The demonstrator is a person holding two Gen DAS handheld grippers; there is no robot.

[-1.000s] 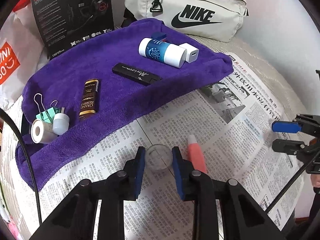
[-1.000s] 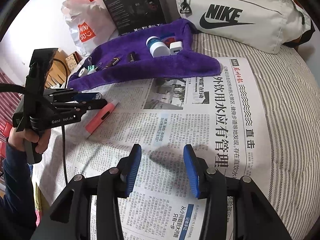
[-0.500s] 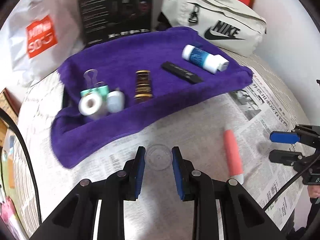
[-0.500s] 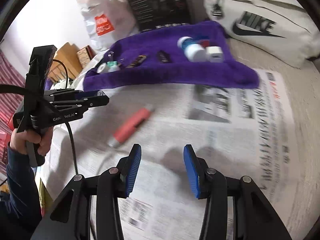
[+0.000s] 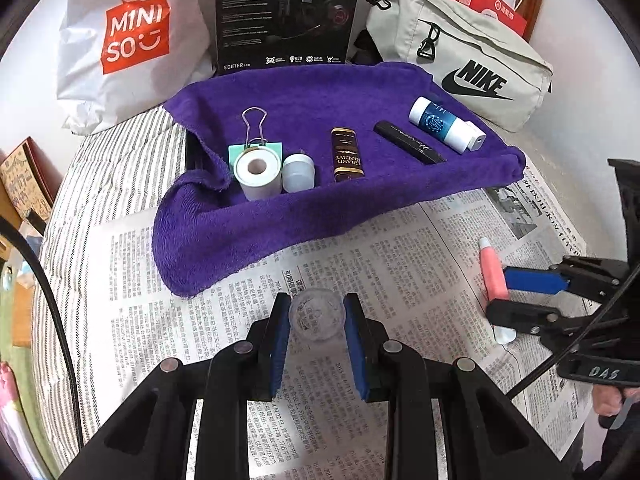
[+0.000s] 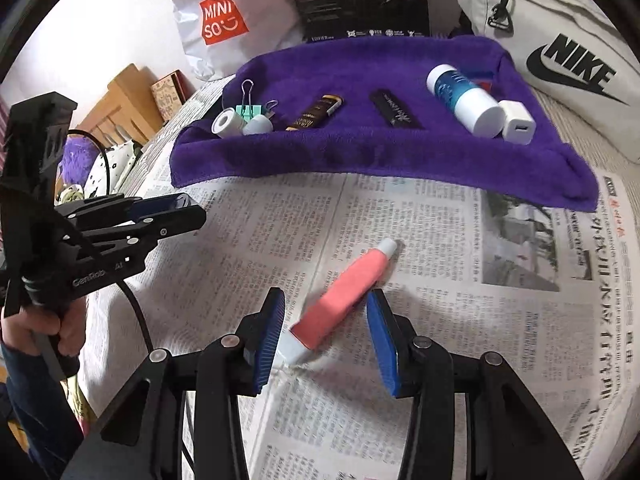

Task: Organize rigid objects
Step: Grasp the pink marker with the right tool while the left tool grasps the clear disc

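Note:
My left gripper (image 5: 317, 316) is shut on a small clear round container (image 5: 316, 313) and holds it above the newspaper, near the front edge of the purple towel (image 5: 304, 208). My right gripper (image 6: 326, 312) is open, its jaws on either side of a pink tube (image 6: 344, 296) lying on the newspaper; it also shows in the left wrist view (image 5: 493, 276). On the towel lie a white tape roll (image 5: 258, 174), a green binder clip (image 5: 256, 136), a brown bar (image 5: 347, 155), a black stick (image 5: 408, 142), a blue-and-white bottle (image 5: 438, 124) and a white charger (image 6: 518, 127).
Newspaper (image 6: 440, 280) covers a striped bed. Behind the towel stand a white Miniso bag (image 5: 128, 40), a black Edifier box (image 5: 288, 12) and a grey Nike bag (image 5: 464, 60). Wooden items (image 6: 120, 112) sit at the bed's left side.
My left gripper has carried the clear container back and left, away from the pink tube. My right gripper has moved left and now straddles the pink tube.

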